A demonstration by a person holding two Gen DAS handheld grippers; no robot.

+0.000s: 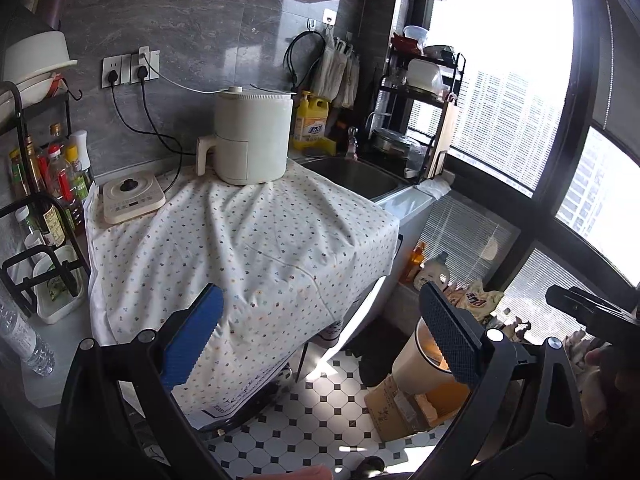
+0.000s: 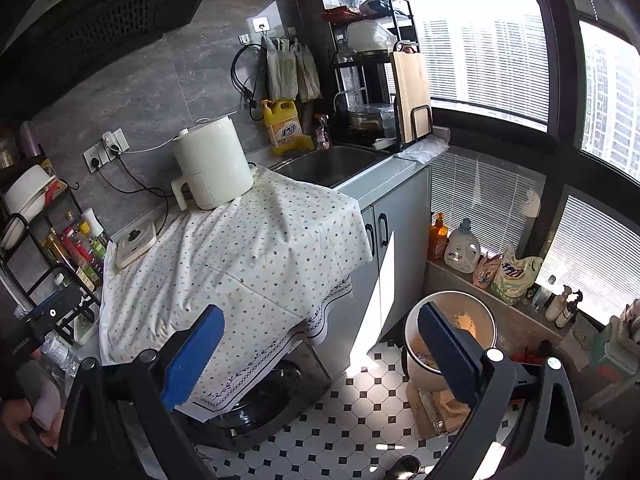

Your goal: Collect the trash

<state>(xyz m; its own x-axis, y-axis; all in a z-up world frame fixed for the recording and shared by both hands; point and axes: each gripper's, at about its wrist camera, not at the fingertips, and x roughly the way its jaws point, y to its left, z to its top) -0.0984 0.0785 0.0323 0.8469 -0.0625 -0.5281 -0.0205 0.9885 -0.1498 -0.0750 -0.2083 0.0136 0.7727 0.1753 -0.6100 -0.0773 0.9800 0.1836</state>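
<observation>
My left gripper (image 1: 320,332) is open and empty, held above the front edge of a washing machine covered by a dotted white cloth (image 1: 248,248). My right gripper (image 2: 320,344) is also open and empty, over the same cloth (image 2: 240,248). A cream trash bin (image 2: 452,332) stands on the tiled floor at the lower right, with some rubbish inside; it also shows in the left wrist view (image 1: 420,364). An empty plastic bottle (image 1: 24,336) lies on the counter at the far left. No loose trash shows on the cloth.
A white air fryer (image 1: 252,136) and a small induction cooker (image 1: 132,196) stand on the cloth. A sink (image 1: 352,172), a yellow detergent bottle (image 1: 312,124) and a dish rack (image 1: 420,92) are behind. Cardboard boxes (image 1: 404,408) sit under the bin. Condiment bottles (image 1: 56,184) stand left.
</observation>
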